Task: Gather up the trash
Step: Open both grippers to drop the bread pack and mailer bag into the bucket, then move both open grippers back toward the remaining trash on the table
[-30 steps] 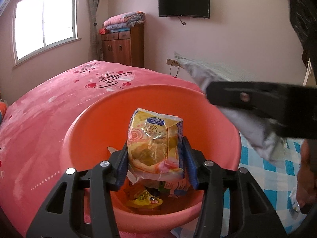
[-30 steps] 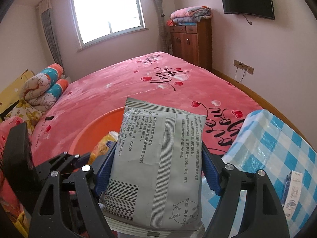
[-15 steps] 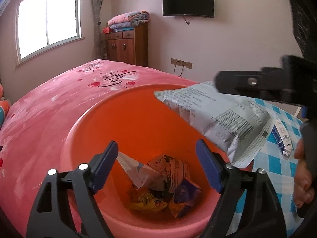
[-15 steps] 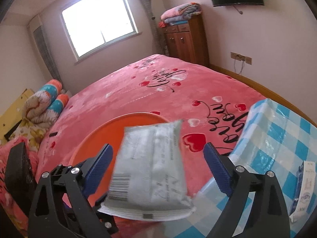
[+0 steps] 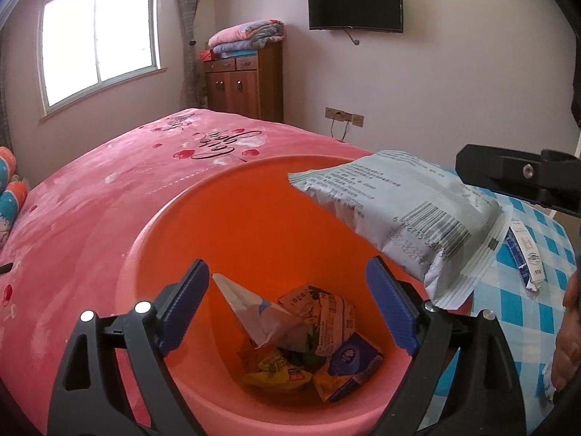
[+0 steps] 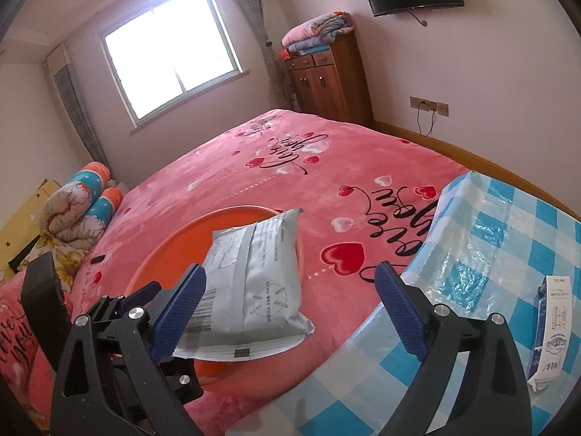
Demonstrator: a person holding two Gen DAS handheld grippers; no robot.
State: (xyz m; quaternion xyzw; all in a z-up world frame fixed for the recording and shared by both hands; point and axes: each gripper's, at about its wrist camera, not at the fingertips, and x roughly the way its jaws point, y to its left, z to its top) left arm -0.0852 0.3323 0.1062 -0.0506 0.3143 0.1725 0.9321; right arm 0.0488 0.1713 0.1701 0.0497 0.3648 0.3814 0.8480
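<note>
An orange bin stands on the pink bed, with several crumpled wrappers at its bottom, a yellow one among them. My left gripper hangs over the bin's mouth; its jaws are opening and nothing is between them. A grey printed packet lies tilted across the bin's right rim. In the right wrist view that grey packet sits loose in front of my right gripper, which is open, with no pad pressing on it. The bin's rim shows behind the packet.
A blue checked cloth covers a surface to the right of the bin, with a small blue and white box lying on it. A hand shows at the right edge. Rolled bedding lies at the bed's far left.
My left gripper opened and the yellow snack packet dropped into the bin. My right gripper opened too, and the grey packet fell flat onto the bin's rim.
</note>
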